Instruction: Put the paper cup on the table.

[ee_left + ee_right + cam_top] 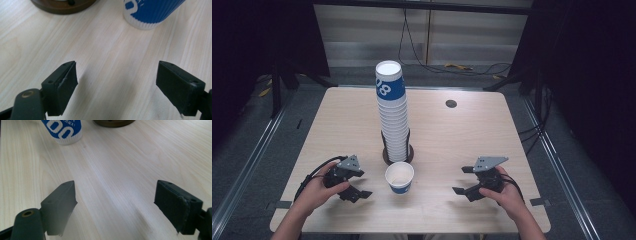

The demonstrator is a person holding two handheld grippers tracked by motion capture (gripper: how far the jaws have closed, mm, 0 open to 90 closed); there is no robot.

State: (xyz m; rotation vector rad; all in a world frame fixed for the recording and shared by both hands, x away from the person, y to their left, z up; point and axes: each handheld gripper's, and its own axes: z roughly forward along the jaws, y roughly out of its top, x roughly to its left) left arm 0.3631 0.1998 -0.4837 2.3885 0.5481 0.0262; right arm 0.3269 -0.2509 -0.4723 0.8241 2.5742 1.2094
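A single white-and-blue paper cup [399, 177] stands upright near the table's front middle, its foot seen in the left gripper view [150, 12] and the right gripper view [63, 131]. Behind it a tall stack of the same cups [392, 112] rises from a dark round holder [398, 156]. My left gripper [358, 184] lies low over the table left of the single cup, jaws open with bare wood between them [117, 82]. My right gripper [464, 181] sits right of the cup, also open and holding nothing [115, 202].
The light wooden table [462, 135] has a small dark round grommet [451, 104] at the back right. Cables trail on the floor behind the table. Metal rails run along both sides.
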